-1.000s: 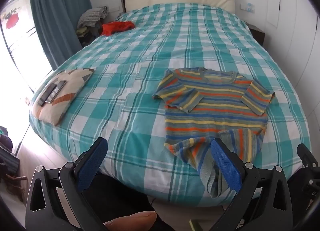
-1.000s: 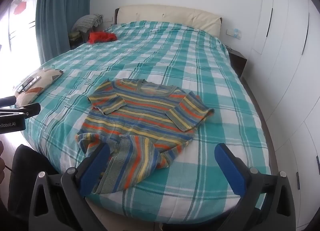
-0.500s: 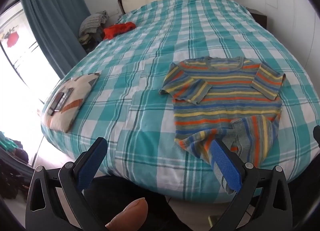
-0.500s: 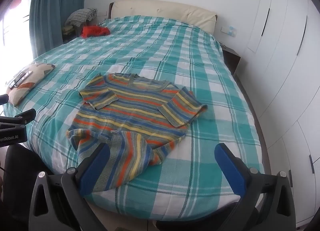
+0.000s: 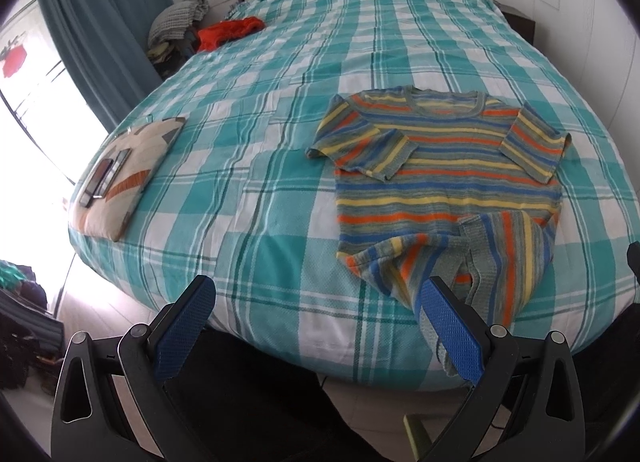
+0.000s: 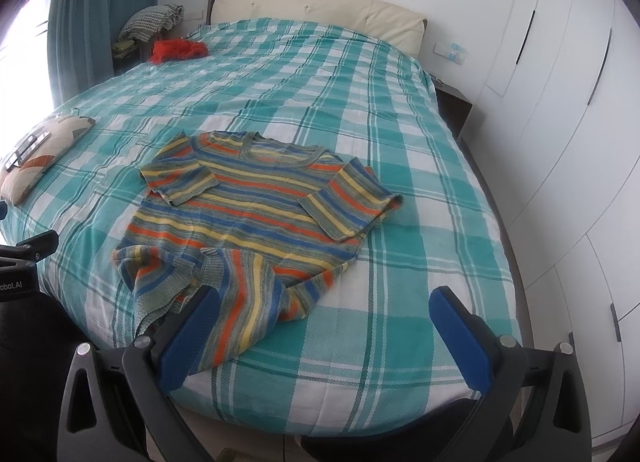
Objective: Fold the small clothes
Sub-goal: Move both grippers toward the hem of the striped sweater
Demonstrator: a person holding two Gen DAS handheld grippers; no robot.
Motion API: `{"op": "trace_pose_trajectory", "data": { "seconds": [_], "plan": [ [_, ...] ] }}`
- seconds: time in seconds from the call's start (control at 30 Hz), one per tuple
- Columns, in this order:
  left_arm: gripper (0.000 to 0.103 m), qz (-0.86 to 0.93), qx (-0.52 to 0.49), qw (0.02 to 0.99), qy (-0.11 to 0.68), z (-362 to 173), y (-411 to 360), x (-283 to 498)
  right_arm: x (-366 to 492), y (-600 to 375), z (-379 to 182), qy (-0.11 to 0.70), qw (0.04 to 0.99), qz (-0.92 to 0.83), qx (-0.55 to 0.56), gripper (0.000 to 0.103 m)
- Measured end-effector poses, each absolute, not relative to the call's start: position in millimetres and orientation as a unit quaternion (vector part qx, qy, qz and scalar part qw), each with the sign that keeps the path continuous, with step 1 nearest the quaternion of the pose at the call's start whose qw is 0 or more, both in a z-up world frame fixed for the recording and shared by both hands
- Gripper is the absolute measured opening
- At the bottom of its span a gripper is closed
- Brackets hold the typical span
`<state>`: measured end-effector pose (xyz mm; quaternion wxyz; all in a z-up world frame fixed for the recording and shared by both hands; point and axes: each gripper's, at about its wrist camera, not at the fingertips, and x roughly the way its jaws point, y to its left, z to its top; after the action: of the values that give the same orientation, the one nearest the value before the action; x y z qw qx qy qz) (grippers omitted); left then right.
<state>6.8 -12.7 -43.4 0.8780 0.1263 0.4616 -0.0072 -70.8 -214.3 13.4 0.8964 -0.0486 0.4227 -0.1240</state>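
One garment is in play, and little of the folding looks done. Spread over the wide checked bed (image 5: 280, 109), the striped sweater (image 5: 448, 165) lies face up near the foot edge, neckline toward the headboard, both short sleeves turned in over the chest, which may count as a first step. Its hem end is rumpled and bunched, with a flap hanging over the mattress edge, so smoothing that end and folding the body over appear to remain. A red garment (image 6: 178, 49) waits far off near the head of the bed, unfolded as far as can be told. The left gripper (image 5: 316, 326) hovers off the foot of the bed, jaws spread wide and empty, the bunched hem just beyond its right finger. The right gripper (image 6: 324, 338) is likewise spread and empty, the hanging flap beside its left finger; contact cannot be judged.
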Motion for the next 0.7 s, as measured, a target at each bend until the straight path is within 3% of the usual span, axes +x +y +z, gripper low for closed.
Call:
{"op": "trace_pose_trajectory", "data": {
  "seconds": [0.5, 0.7],
  "plan": [
    [0.103, -0.046, 0.106, 0.861, 0.496, -63, -2, 16, -61, -208, 3, 0.434, 0.891, -0.119, -0.056, 0.103],
    [0.103, -0.062, 0.098, 0.853, 0.508, -86, 0, 13, -50, -234, -45, 0.481, 0.871, -0.093, 0.032, 0.103]
  ]
}}
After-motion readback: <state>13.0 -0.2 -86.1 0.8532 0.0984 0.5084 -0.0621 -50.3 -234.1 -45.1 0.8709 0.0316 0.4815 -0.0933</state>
